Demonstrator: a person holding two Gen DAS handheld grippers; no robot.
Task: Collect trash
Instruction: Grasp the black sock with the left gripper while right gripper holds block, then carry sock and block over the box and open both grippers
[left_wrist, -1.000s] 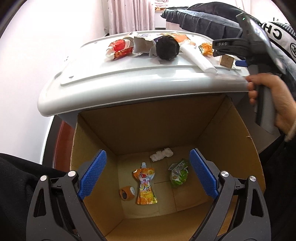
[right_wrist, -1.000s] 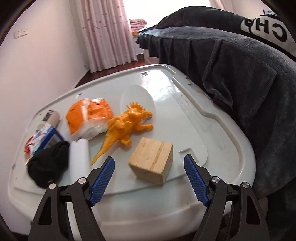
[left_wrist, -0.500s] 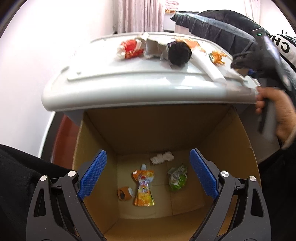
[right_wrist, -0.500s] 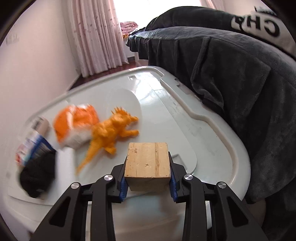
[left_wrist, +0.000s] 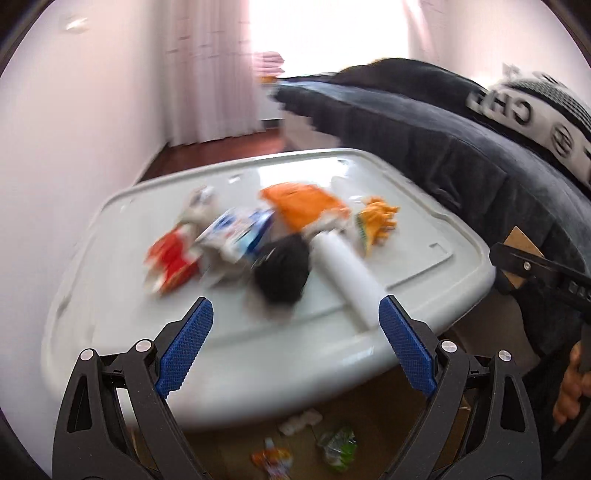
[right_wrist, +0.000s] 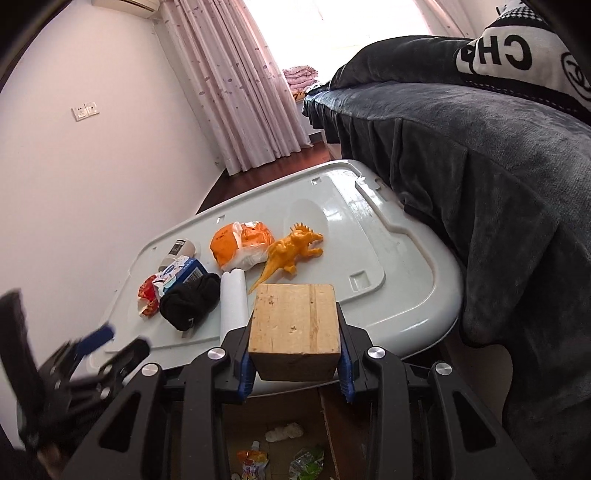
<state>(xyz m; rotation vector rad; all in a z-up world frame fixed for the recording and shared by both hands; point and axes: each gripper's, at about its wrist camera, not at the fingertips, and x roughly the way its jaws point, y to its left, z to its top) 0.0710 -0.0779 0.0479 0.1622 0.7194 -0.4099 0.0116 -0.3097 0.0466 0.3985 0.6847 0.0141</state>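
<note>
The right tongs (right_wrist: 295, 363) have just closed on the wooden block (right_wrist: 294, 326) and lifted it clear of the table (right_wrist: 402, 295) above the cardboard box (right_wrist: 325, 424) – dropped there, a non-trash block joins the wrappers – while the left tongs (left_wrist: 295, 341) gape empty over the table.

Both grippers share one build: the left gripper (left_wrist: 295, 345) has angular black linkage arms, silver round screws at the joints, and blue cross-hatched pads (left_wrist: 184, 349). The right gripper (right_wrist: 295, 363) matches, its blue pads narrow edge strips.
</note>
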